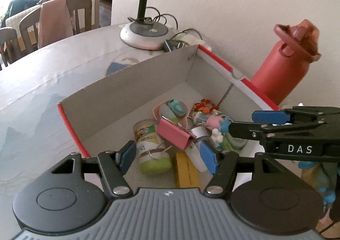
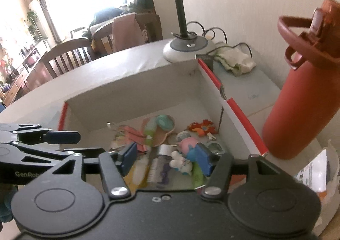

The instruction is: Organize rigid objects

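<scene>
My left gripper [image 1: 167, 158] and right gripper [image 2: 166, 159] both hang over box [image 1: 131, 76], jaws apart, nothing held. Small items sit piled inside: pink clip [image 1: 175, 135], green jar [image 1: 152, 146], toys [image 2: 187, 146]. Sorting looks nearly done; red bottle [image 1: 282, 66] stands outside beside box.

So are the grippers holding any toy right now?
No. The left gripper and right gripper are both open above the box, nothing between their pads.

I'm looking down into the box [image 1: 136, 83] sitting on the table [image 1: 42, 83]; small items are piling at its near right. The lamp base [image 1: 144, 35] is standing beyond its far corner, the bottle [image 1: 282, 66] right of it.
</scene>
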`<state>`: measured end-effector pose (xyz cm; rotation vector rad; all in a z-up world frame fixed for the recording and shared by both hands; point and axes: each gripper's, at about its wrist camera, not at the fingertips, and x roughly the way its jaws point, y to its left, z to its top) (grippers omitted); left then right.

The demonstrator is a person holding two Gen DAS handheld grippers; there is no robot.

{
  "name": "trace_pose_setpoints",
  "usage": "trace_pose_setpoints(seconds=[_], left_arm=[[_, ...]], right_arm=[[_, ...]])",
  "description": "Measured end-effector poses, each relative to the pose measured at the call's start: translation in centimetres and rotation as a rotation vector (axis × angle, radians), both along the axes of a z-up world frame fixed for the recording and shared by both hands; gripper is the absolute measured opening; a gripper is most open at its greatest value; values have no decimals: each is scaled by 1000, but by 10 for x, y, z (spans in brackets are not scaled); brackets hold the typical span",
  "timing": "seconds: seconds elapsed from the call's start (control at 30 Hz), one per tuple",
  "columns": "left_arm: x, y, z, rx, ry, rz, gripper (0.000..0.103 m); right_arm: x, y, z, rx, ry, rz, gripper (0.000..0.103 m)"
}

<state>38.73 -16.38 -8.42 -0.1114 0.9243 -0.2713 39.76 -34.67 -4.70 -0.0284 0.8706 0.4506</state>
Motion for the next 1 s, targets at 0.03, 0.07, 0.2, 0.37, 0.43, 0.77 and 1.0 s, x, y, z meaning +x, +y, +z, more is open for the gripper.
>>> trace_pose_setpoints(seconds=[0.03,0.07,0.2,0.37,0.43,0.77,1.0], left_arm=[[-4,1,3,0,-8,-1,66],[-8,3,5,-3,-16,-3,66],[-24,11,17,-11,-44,-14,66],[-43,21,30,-21,-78,-27,74],[-49,25,34,-22,-86,-30,74],[-82,43,51,-25,-127,-22,82],[-101,47,58,7,-163,-20,88]], right_arm=[[-4,1,3,3,-11,0,64],[-9,2,6,5,-21,2,64],[-26,4,16,28,-50,6,69],[-46,6,25,56,-77,3,73],[-54,7,29,70,-92,7,76],[-95,11,49,145,-165,3,99],[-118,11,51,153,-189,-22,102]])
